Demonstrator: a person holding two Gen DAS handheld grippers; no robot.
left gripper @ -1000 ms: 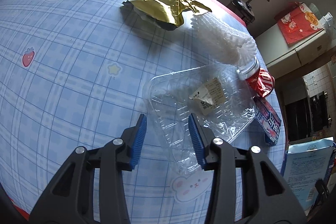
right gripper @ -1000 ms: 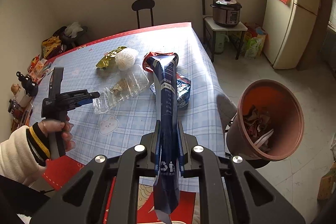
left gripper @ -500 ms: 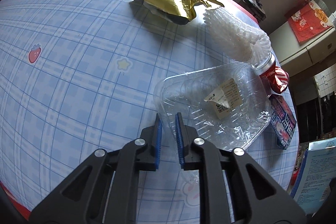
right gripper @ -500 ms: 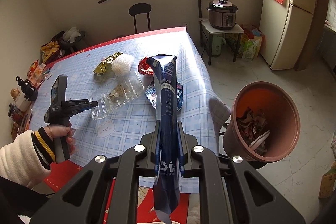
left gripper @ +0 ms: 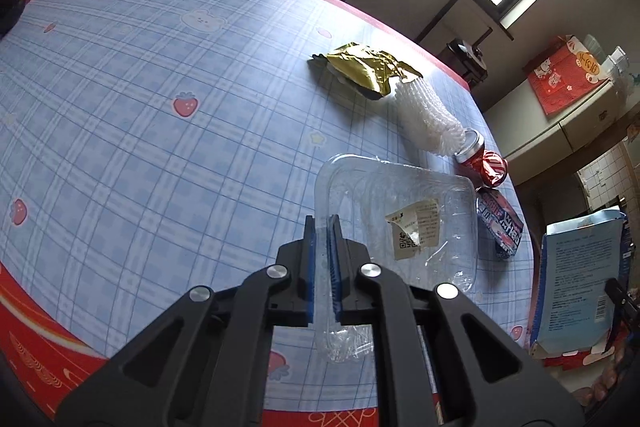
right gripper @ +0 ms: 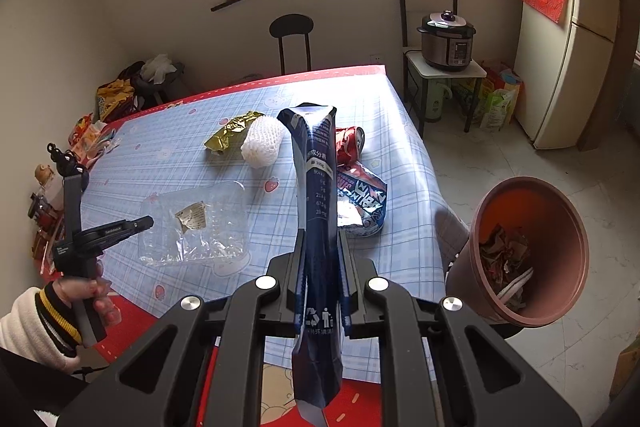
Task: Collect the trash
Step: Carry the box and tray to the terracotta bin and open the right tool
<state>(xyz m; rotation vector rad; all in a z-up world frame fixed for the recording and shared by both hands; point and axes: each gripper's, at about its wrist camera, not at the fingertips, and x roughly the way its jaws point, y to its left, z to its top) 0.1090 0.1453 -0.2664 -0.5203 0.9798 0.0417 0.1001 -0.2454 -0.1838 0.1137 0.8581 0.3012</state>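
Both grippers clamped: L (left gripper: 324, 227) tray (left gripper: 400, 219), R (right gripper: 322, 251) pouch (right gripper: 316, 187).

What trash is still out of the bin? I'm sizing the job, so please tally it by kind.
Plastic trays: 1, clear tray pinched by the left gripper
Bags and wrappers: 3, dark blue bag in the right gripper, gold wrapper, blue-and-red wrapper
Foam nets: 1, white net
Cans: 1, red can
Total: 6

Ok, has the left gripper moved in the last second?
Yes. The left gripper has shut on the clear plastic tray and pulled back from the gold wrapper, lifting the tray's near edge.
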